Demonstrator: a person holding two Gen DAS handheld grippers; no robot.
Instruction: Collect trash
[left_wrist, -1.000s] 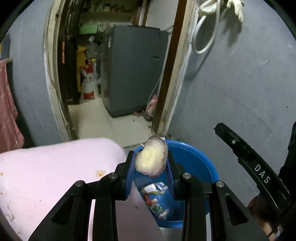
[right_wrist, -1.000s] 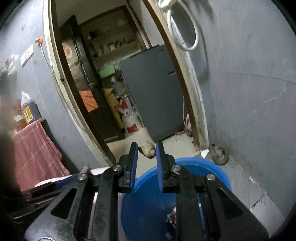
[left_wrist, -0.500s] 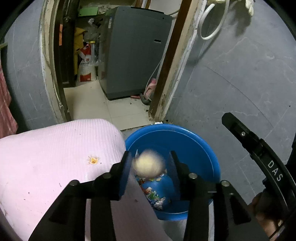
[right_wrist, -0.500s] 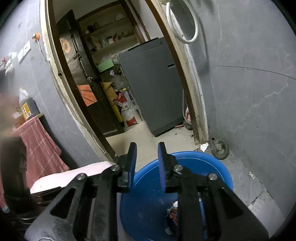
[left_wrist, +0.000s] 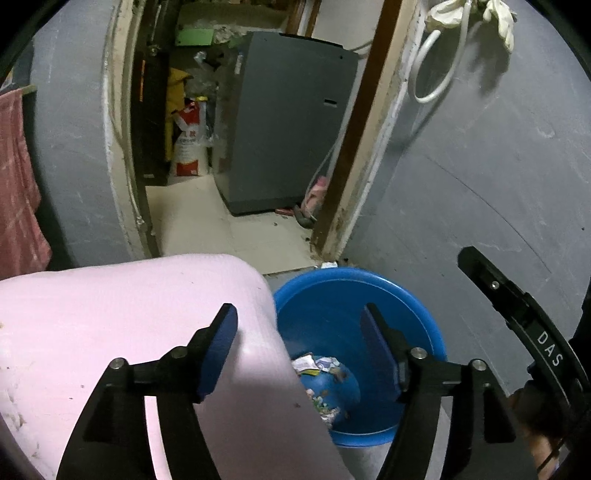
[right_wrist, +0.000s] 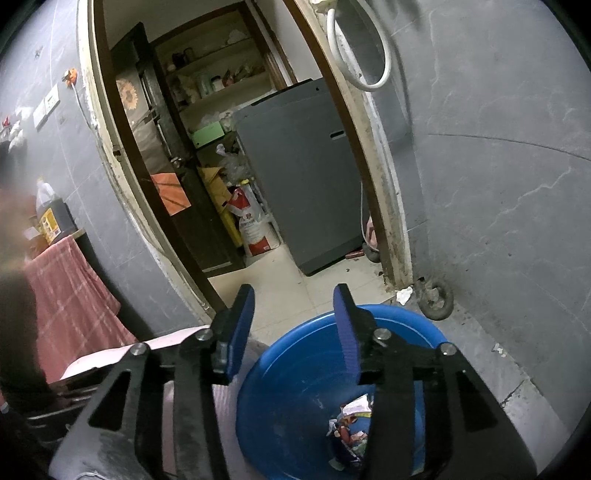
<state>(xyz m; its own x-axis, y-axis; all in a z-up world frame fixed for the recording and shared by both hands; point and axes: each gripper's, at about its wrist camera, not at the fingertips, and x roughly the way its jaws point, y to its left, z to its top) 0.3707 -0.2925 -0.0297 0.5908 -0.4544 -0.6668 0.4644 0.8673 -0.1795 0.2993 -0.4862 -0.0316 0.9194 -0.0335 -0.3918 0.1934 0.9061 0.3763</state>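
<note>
Above the blue tub (left_wrist: 413, 314), both claws, left (left_wrist: 299, 347) and right (right_wrist: 293, 325), opening, now empty, earlier scraps gone.

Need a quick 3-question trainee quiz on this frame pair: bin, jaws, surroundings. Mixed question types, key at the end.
1. True or false: the left gripper has a piece of trash between its jaws.
2. Multiple choice: the scraps of trash lie in
A. a blue basin
B. a cardboard box
C. a wire basket
3. Fill in: through the doorway, the large grey appliance stands on a ____ floor.

Key
1. False. Both the left gripper and the right gripper are empty, jaws opening over the basin.
2. A
3. tiled
</note>
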